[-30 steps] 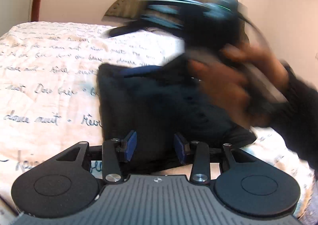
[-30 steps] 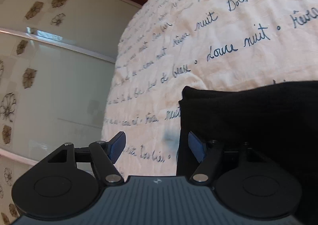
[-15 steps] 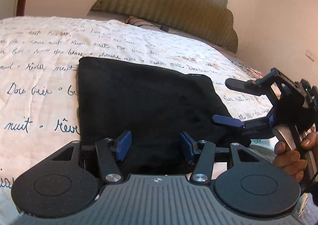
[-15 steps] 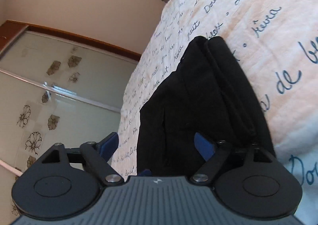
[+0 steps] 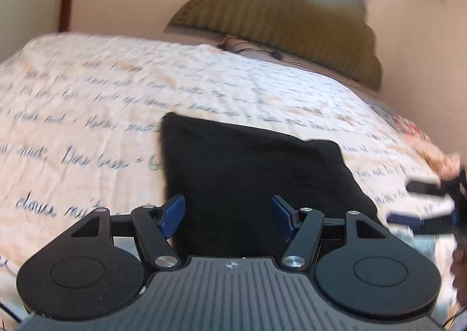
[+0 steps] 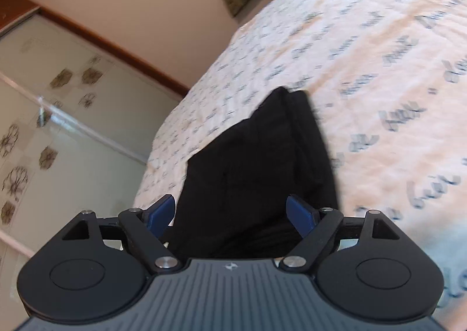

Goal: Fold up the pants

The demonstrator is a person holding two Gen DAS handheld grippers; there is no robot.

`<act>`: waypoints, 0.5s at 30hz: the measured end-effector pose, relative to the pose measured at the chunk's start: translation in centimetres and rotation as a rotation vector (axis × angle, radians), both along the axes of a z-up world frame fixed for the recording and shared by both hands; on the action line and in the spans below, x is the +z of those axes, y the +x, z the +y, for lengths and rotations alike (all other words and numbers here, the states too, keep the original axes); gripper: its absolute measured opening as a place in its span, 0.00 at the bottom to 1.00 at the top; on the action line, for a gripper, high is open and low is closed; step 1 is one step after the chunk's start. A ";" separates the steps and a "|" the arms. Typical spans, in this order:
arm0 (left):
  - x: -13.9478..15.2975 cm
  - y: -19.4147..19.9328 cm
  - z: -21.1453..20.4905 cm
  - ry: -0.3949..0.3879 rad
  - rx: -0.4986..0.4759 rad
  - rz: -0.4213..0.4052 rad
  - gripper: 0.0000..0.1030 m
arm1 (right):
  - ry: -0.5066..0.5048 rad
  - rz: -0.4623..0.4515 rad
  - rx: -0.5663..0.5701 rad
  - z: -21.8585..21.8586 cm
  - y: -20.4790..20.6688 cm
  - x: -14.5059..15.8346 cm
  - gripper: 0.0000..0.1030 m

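Where the folded black pants (image 5: 256, 182) lie flat on the bed (image 5: 87, 114), they sit directly ahead of the left tongs (image 5: 228, 215), the near edge of the cloth passing between and under the two blue pads. Left tongs: spread wide, holding nothing; whether the pads graze the fabric cannot be told. Right tongs (image 6: 230, 212): likewise spread wide and empty, with the pants (image 6: 256, 173) filling the gap ahead of them. From the left wrist view the right tongs (image 5: 420, 202) appear blurred at the right edge, just beside the right border of the pants and apart from it. Pants: a compact dark rectangle, folded in several layers whose stacked edges show along the right side in the right wrist view. Its long axis runs away from the left tongs toward the green headboard (image 5: 280, 27). Bedspread: cream, printed with lines of blue script. A glass wardrobe door with flower motifs (image 6: 58, 132) stands beyond the bed.
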State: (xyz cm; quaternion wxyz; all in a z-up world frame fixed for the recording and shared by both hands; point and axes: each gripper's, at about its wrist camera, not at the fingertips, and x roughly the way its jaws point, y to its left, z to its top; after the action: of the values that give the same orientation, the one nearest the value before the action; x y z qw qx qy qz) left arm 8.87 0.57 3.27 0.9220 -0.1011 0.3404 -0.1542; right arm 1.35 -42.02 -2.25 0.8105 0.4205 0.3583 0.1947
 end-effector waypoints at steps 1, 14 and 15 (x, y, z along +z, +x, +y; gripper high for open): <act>-0.3 0.1 1.0 -0.038 0.023 0.026 0.66 | -0.011 0.021 -0.015 -0.6 0.0 -0.4 0.81; -3.7 3.4 5.5 -0.340 0.075 0.330 0.29 | 0.026 0.131 0.143 -0.2 4.1 -3.2 0.57; -3.4 3.3 5.1 -0.304 0.070 0.316 0.29 | -0.031 0.138 0.158 0.2 4.1 -3.1 0.33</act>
State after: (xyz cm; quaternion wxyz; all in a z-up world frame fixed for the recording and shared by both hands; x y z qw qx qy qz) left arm 12.18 5.65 -0.09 0.8361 -0.2738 0.4499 -0.1537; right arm 5.40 -41.87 -5.34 0.7724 0.3908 0.4482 0.2233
